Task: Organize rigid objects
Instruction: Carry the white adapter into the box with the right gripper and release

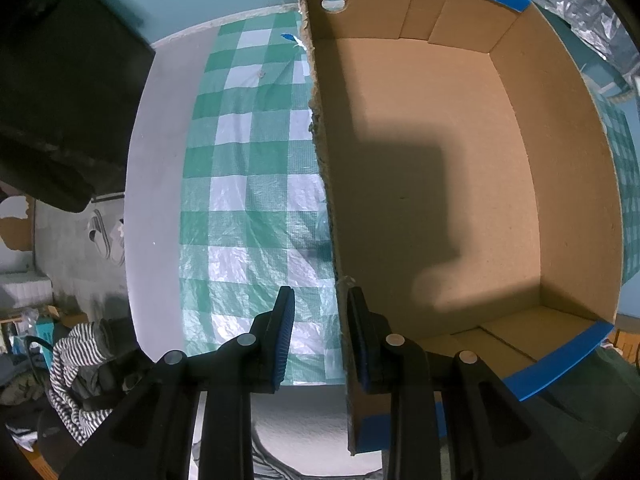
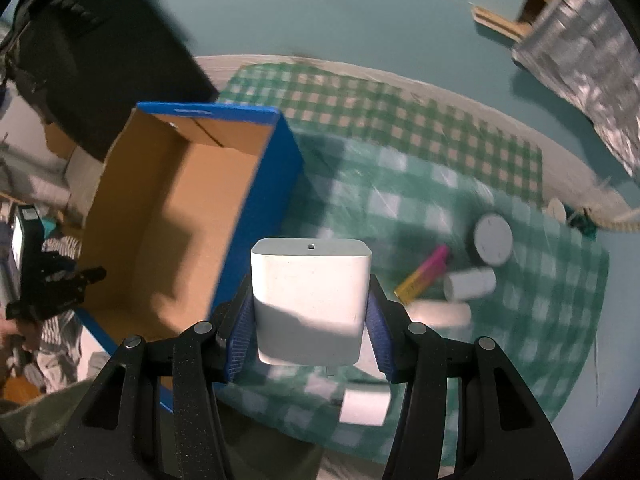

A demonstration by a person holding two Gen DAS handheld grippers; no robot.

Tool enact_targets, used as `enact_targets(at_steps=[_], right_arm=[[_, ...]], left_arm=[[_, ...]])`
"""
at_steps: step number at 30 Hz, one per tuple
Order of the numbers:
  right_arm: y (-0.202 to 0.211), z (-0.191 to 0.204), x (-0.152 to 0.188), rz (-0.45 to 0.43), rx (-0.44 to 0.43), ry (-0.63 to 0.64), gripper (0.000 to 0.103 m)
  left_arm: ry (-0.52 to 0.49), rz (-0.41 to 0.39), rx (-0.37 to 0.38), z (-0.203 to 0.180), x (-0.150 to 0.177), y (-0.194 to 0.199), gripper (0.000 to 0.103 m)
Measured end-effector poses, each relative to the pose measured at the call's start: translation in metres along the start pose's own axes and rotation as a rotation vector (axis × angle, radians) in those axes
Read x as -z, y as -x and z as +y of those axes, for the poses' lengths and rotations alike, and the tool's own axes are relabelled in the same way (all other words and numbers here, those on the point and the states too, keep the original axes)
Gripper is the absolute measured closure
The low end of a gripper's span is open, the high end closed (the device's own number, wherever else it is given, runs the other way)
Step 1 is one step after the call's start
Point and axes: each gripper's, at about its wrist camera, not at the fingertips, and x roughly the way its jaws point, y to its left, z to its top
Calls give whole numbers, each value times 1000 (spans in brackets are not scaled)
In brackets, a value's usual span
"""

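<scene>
- Carrying a white rounded plastic block (image 2: 310, 300) clamped in the right gripper (image 2: 310, 320) above the checked cloth, beside the open blue-edged cardboard box (image 2: 176, 216); a loose hold could drop it short.
- The left gripper (image 1: 320, 336) pinches the box's torn wall (image 1: 320, 140); tugging could tear it further.

teal floor (image 2: 340, 8) w/ a green-check cloth (image 2: 520, 300) spread on it. striped fabric (image 1: 68, 368) & clutter at left edge.
</scene>
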Motion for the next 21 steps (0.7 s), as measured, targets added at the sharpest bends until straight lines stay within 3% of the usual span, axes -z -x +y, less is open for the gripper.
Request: enact_targets(at_steps=[14, 21], right_arm=[[-36, 62, -65, 37, -17, 162, 52], [-67, 79, -82, 88, 8, 206, 52]], left_arm=[[-10, 6, 11, 1, -2, -2, 82], [-2, 3, 17, 2, -1, -1, 82]])
